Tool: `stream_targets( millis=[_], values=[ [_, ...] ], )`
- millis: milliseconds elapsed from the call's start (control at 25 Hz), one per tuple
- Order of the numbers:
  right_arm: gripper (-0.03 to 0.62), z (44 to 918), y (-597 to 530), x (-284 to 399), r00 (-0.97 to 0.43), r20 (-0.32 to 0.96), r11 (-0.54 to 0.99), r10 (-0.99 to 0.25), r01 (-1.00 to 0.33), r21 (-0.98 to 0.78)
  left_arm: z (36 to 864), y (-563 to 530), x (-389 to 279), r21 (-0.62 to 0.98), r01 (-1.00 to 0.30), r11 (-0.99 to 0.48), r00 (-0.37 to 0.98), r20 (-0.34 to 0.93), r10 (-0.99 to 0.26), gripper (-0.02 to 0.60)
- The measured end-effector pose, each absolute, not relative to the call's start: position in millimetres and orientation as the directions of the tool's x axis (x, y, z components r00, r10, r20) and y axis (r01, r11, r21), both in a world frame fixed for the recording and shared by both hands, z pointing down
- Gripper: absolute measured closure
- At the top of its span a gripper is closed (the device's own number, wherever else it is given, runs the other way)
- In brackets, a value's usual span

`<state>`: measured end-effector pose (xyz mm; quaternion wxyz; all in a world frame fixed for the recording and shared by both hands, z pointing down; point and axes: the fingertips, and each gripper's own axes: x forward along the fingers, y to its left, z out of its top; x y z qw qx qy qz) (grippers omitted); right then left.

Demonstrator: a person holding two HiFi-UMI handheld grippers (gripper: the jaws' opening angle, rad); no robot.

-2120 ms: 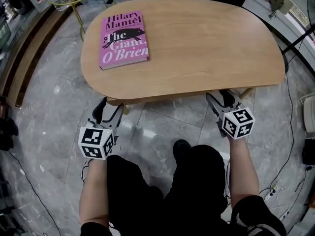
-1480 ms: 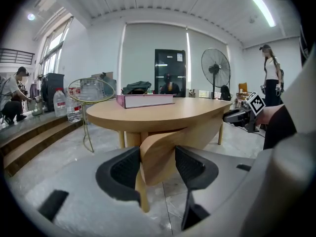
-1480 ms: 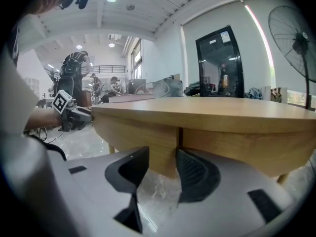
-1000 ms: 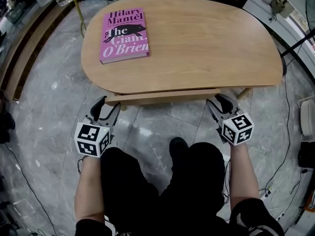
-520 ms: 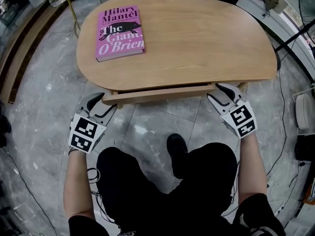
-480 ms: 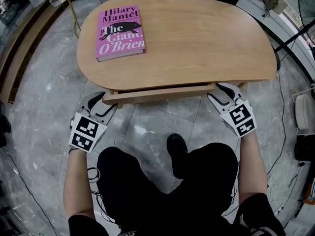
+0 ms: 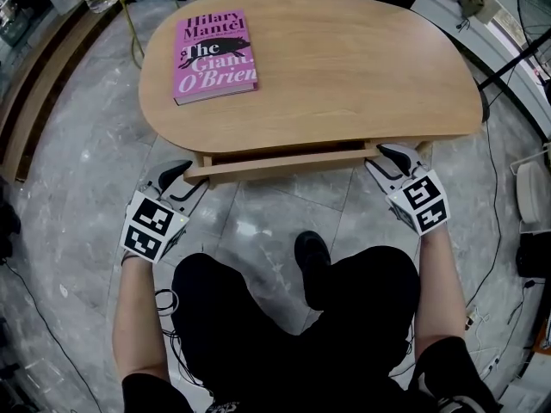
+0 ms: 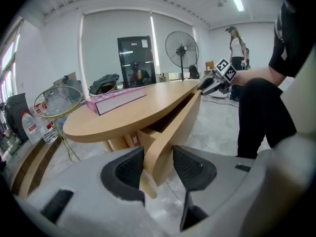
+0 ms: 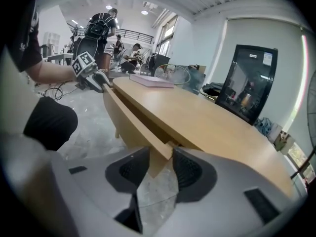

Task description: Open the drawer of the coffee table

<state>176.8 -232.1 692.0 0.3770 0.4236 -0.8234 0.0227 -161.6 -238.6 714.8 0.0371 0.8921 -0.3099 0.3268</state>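
Pink on the cover of a book (image 7: 215, 56), flat at the far left of the pale wooden table (image 7: 362, 67). Reads "Hilary Mantel" at the top and "The Giant, O'Brien" below, with a black animal figure running across the title. Printed so as to read upright from the person's side.

Just under the near edge of the tabletop: the drawer (image 7: 284, 163), same pale wood, pulled out a little, with a dark slit showing between its front and the tabletop. Stretches long from left to right along that edge, front panel facing the person's legs.

Gripped at its left end by the left gripper (image 7: 188, 175), one pad on each face of the front panel, jaws just now drawn in on the wood. Gripped the same way at its right end by the right gripper (image 7: 385, 156), jaws likewise just closed further, panel end between the pads. Both grippers angled downward, well apart, one at each end of the drawer.
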Motion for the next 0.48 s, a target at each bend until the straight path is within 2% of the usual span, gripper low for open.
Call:
stream_targets(
  millis=[120, 240, 360, 480],
  values=[
    [0.449, 693, -225, 176, -0.386, 0.668, 0.683, -0.637, -0.684, 0.256, 716, -232, -164, -0.147, -0.546, -0.825, 0.596, 0.624, -0.505, 0.396],
    [0.429, 693, -222, 173, -0.373, 0.708, 0.733, -0.6, -0.61, 0.299, 718, -232, -163, -0.169, -0.504, -0.847, 0.593, 0.645, -0.482, 0.403],
    [0.42, 688, -221, 156, -0.356, 0.739, 0.797, -0.572, -0.454, 0.398, 715, -231, -156, -0.187, -0.465, -0.865, 0.597, 0.655, -0.463, 0.396],
    [0.439, 687, -217, 133, -0.383, 0.772, 0.859, -0.507, -0.303, 0.414, 712, -232, -146, -0.189, -0.44, -0.878, 0.608, 0.657, -0.446, 0.388]
  ],
)
